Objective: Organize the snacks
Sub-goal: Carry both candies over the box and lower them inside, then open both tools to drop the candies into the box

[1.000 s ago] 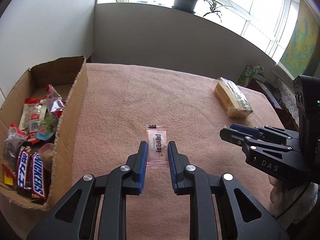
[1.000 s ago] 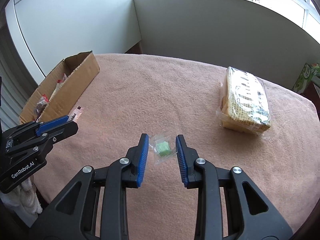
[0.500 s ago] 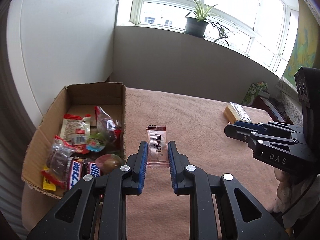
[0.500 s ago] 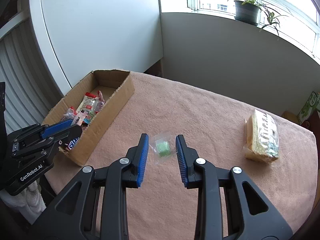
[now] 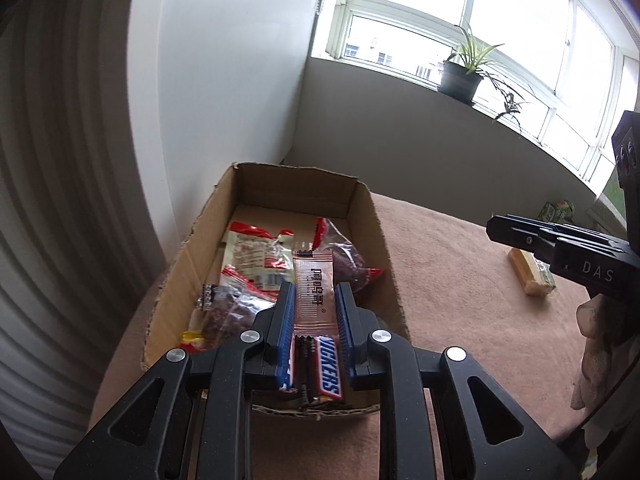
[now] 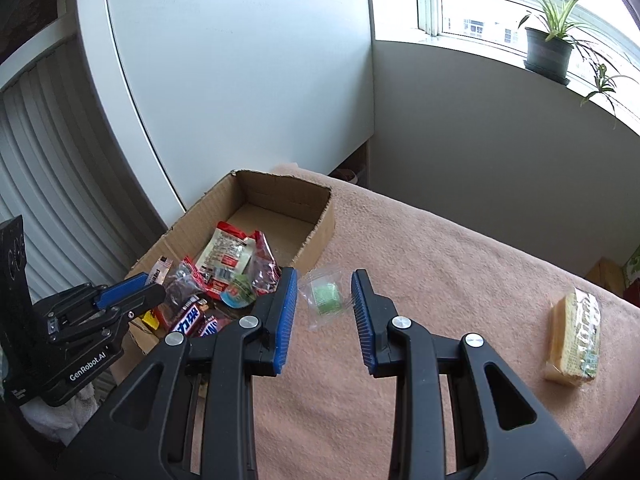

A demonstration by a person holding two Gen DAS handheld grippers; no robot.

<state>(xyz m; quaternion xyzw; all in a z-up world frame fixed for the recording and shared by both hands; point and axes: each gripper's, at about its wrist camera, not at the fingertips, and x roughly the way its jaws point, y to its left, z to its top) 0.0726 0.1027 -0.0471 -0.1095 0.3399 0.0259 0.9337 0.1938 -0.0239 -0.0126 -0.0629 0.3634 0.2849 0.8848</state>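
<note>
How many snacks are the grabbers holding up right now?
2. The left gripper holds a pink sachet above the cardboard box. The right gripper holds a clear packet with a green candy beside the box.

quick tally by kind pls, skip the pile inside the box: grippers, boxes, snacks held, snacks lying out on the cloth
grippers: 2 (left gripper, right gripper)
cardboard box: 1
snacks held: 2 (pink sachet, green sweet)
snacks lying on the cloth: 1 (wafer pack)
total: 6
</note>
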